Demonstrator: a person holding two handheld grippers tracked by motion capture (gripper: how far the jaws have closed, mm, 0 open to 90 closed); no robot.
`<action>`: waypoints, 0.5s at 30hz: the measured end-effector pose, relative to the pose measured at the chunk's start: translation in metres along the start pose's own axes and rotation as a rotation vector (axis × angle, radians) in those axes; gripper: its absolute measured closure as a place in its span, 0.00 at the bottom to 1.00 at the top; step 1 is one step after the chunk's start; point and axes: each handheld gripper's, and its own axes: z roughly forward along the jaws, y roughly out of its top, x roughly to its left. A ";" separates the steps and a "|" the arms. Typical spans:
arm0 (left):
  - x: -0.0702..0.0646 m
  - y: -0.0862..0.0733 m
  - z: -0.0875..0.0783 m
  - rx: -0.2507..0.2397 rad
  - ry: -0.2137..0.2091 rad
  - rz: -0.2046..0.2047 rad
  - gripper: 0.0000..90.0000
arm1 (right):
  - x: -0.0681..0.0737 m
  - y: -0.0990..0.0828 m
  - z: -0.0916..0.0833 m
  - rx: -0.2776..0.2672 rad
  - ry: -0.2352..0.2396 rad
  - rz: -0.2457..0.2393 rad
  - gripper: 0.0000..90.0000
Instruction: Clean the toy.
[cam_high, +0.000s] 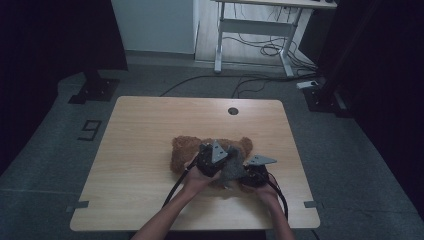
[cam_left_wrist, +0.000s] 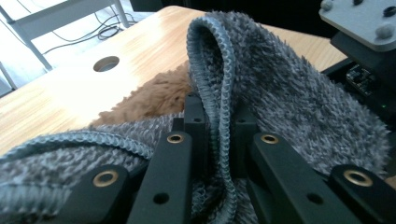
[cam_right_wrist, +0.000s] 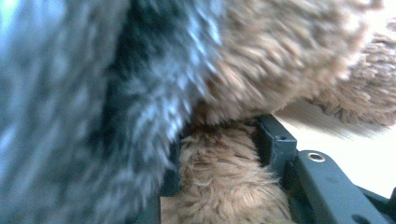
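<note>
While the left claw (cam_left_wrist: 219, 135) stands clamped on the stitched hem of the grey fluffy cloth (cam_left_wrist: 289, 98), the brown plush towel (cam_high: 187, 150) lies at its 10 o'clock on the wooden bench (cam_high: 145, 130); the right claw (cam_right_wrist: 219, 154), nearer, grips a brown fold.

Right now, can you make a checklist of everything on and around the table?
Surface: wooden table with a round hole.
Job's things: brown plush toy lying on the table; grey fuzzy cloth draped against it.
Clutter: nothing seen.
Grippers: left gripper shut on the grey fuzzy cloth's stitched edge; right gripper has a brown furry part between its jaws.
Cables: black cables trail from both grippers; more on the floor.
Surroundings: white desk frame, grey floor.
</note>
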 end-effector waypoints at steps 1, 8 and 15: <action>0.004 0.000 -0.004 0.005 0.013 0.004 0.91 | 0.000 0.000 0.000 -0.004 0.002 0.003 0.66; 0.023 -0.016 -0.033 0.072 0.237 0.145 0.91 | -0.001 -0.001 -0.001 -0.010 0.002 0.028 0.67; 0.055 -0.039 -0.069 0.056 0.334 0.104 0.91 | -0.003 -0.002 -0.001 -0.014 0.016 0.042 0.68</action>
